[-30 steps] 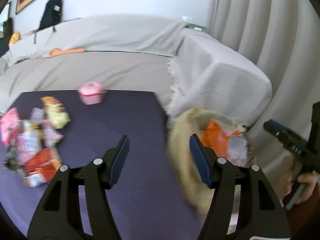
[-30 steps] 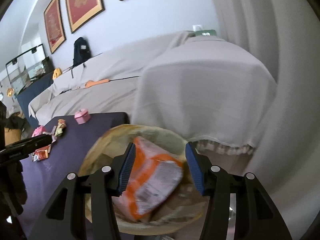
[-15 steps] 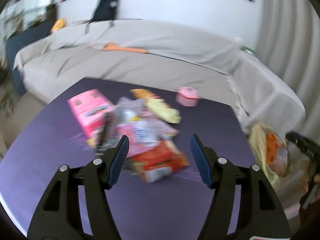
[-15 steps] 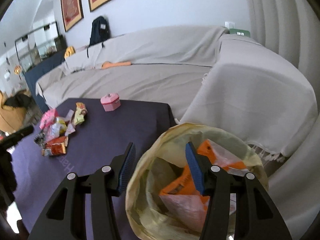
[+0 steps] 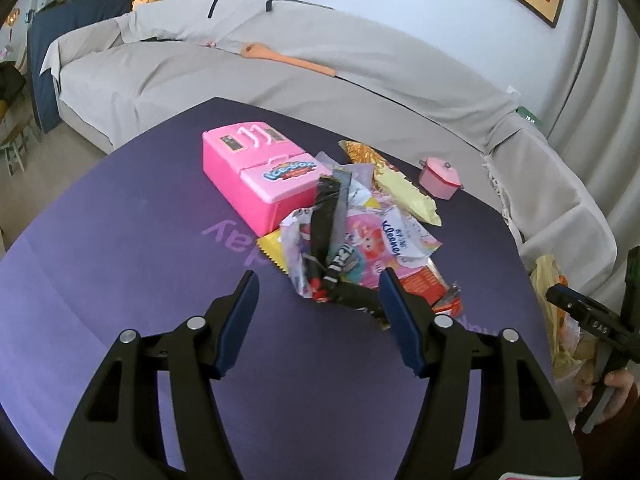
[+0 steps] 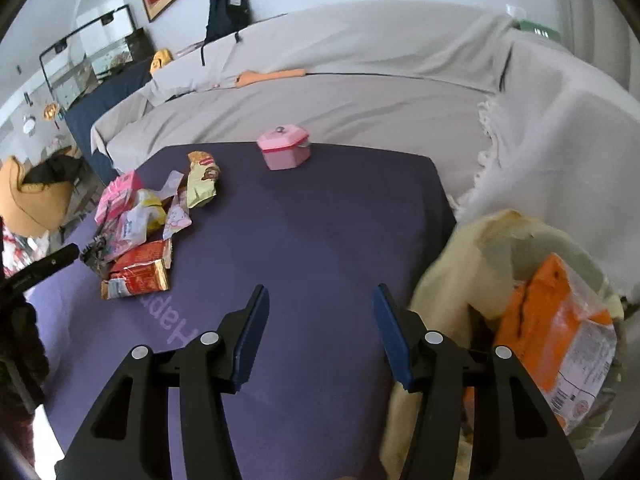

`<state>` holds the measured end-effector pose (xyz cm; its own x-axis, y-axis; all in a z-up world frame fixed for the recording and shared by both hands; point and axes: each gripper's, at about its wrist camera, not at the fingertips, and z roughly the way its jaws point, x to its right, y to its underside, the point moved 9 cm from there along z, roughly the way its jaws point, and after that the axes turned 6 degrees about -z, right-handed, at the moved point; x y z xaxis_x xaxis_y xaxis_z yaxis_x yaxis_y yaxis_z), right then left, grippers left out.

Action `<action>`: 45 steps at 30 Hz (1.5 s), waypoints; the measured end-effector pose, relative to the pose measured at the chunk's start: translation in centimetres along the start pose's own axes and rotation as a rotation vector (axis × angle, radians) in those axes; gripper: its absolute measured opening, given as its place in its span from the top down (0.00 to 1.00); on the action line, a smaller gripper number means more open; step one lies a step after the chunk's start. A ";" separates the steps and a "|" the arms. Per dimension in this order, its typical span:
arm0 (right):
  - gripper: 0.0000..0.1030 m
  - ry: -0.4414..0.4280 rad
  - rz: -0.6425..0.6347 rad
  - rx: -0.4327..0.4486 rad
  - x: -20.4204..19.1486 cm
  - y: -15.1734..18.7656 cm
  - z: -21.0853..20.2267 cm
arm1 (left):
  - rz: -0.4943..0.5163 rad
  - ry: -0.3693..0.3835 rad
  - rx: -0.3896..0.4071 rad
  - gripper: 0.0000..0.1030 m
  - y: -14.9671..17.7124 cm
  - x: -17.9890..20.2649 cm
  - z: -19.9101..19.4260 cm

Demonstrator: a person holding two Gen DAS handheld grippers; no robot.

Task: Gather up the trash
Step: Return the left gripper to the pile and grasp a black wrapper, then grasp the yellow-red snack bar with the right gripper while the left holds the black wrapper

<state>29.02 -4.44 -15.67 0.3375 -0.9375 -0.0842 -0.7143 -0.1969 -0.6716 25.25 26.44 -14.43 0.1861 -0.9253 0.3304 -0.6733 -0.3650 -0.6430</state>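
Sofa point(image 6: 360, 92) draped in grey cloth, curving behind a dark purple desk point(image 5: 132, 280); framed pictures on a pale wall. Beside the desk's edge, a yellowish trash bag point(image 6: 476, 264) holding an orange packet point(image 6: 560, 320). On the desk, a loose heap of wrappers point(image 5: 360, 236) against a pink toy box point(image 5: 260, 168), with a small pink pot point(image 5: 440, 178) near. Probably light, crinkly and slippery; best pinched at a flat free edge. Left hand-held gripper point(image 5: 318, 300) just short of the heap, spread after narrowing slightly, nothing between. Right hand-held gripper point(image 6: 320, 312) over bare desk, spread after widening slightly, empty.
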 end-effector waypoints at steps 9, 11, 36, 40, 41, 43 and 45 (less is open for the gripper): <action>0.50 -0.020 -0.062 -0.109 -3.7 0.5 3.7 | 0.057 0.021 0.014 0.57 -0.5 2.1 1.0; 0.50 0.003 -0.095 -0.117 -4.3 0.4 3.8 | 0.082 -0.002 0.007 0.63 -0.5 2.4 1.6; 0.53 -0.104 -0.224 -0.118 -14.2 -14.2 15.6 | 0.015 0.083 -0.035 0.73 -1.2 0.2 0.4; 0.55 -0.137 -0.215 -0.173 -15.4 -14.0 18.4 | 0.025 0.090 -0.029 0.65 -1.3 0.1 -0.4; 0.58 -0.161 -0.208 -0.190 -15.6 -13.8 18.8 | 0.031 0.092 -0.030 0.64 -1.3 0.1 -0.5; 0.80 -0.172 -0.216 -0.226 -15.8 -13.0 19.3 | 0.038 0.092 -0.032 0.64 -1.0 0.2 -0.7; 0.82 -0.144 -0.252 -0.219 -15.6 -12.6 18.8 | 0.040 0.088 -0.032 0.63 -0.8 0.2 -0.8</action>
<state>44.22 18.07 -19.72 0.5916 -0.8047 -0.0494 -0.7066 -0.4880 -0.5124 25.27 26.61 -13.34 0.0961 -0.9261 0.3649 -0.7016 -0.3230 -0.6351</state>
